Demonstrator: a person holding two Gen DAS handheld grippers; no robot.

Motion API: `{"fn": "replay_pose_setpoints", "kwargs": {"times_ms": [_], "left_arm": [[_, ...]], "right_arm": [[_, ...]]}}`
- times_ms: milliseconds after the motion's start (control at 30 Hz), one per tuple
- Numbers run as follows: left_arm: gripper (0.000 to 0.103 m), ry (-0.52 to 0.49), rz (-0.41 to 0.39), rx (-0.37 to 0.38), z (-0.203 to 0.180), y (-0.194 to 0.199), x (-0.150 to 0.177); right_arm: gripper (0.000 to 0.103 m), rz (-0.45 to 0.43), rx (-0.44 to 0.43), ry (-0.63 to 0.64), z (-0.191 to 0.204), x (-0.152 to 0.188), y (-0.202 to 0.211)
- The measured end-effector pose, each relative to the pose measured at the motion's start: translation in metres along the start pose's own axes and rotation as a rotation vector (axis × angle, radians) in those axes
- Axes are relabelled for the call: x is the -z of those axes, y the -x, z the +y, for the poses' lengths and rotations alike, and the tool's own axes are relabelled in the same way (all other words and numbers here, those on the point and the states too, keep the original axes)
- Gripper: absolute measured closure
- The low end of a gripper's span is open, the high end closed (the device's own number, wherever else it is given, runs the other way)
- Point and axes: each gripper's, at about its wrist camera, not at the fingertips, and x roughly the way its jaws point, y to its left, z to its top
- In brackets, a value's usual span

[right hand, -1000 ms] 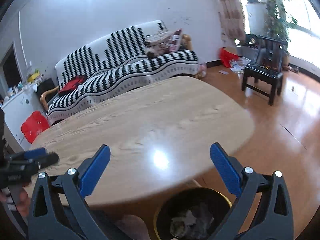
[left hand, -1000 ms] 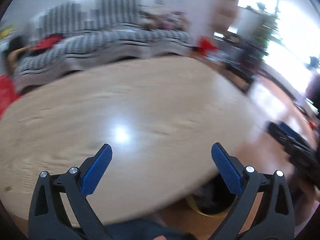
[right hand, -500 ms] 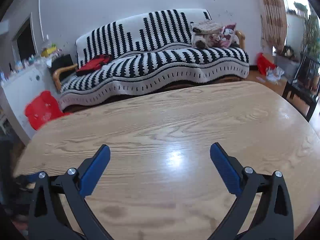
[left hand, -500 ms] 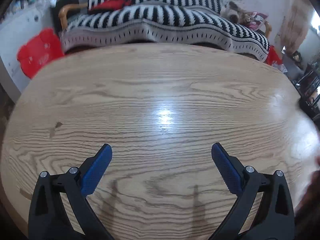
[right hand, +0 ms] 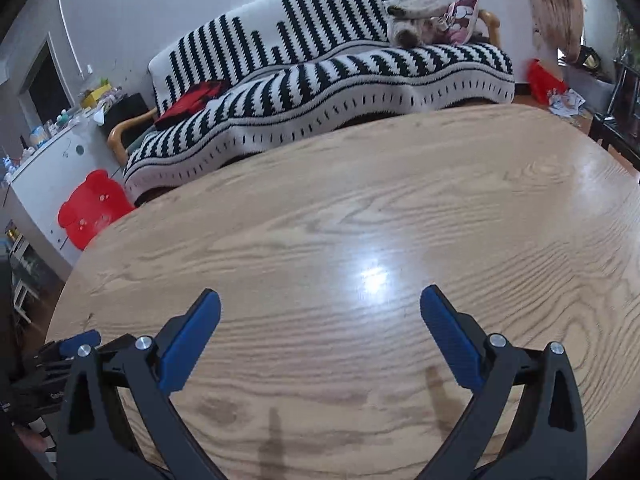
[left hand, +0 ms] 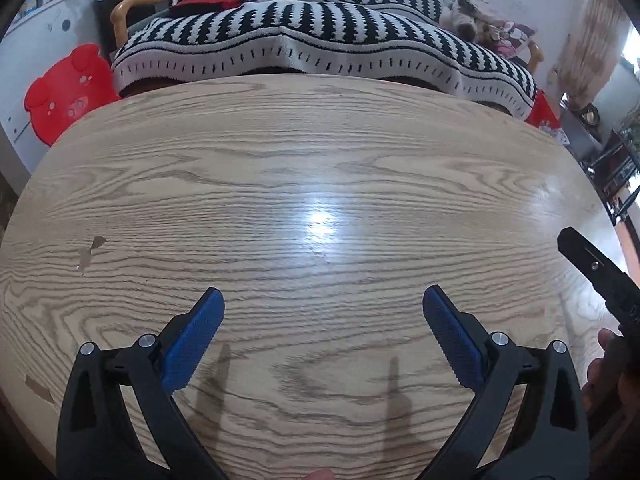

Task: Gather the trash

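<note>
We had the big oval wooden table (left hand: 320,168) filling both views, w/ a bright light glare near its middle. Behind it sat the sofa w/ the black-and-white striped cover (right hand: 320,76), a red garment (right hand: 192,100) on its left seat and a heap of soft stuff (right hand: 424,20) at its right end. A red bear-shaped stool (left hand: 66,92) stood by the white cabinet (right hand: 44,172) on the left, just off the table's far-left edge. Our left gripper (left hand: 323,308) hung low over the near part of the table, blue pads (left hand: 192,340) spread wide, nothing between them, finger shadows on the wood below. Our right gripper (right hand: 320,308) was the same: jaws wide apart, holding nothing, over the near table edge. In the left wrist view we caught the right tool at the far right w/ a bit of the hand (left hand: 600,364) gripping it. No trash showed on the tabletop in either view; only a small chipped mark (left hand: 90,250) at the left.
</note>
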Motion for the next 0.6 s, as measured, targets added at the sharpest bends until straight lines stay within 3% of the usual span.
{"fn": "replay_pose_setpoints", "kwargs": {"times_ms": [600], "left_arm": [[0.006, -0.063, -0.005, -0.026, -0.022, -0.006, 0.014]], "right_arm": [[0.006, 0.049, 0.053, 0.117, 0.002, 0.015, 0.001]]}}
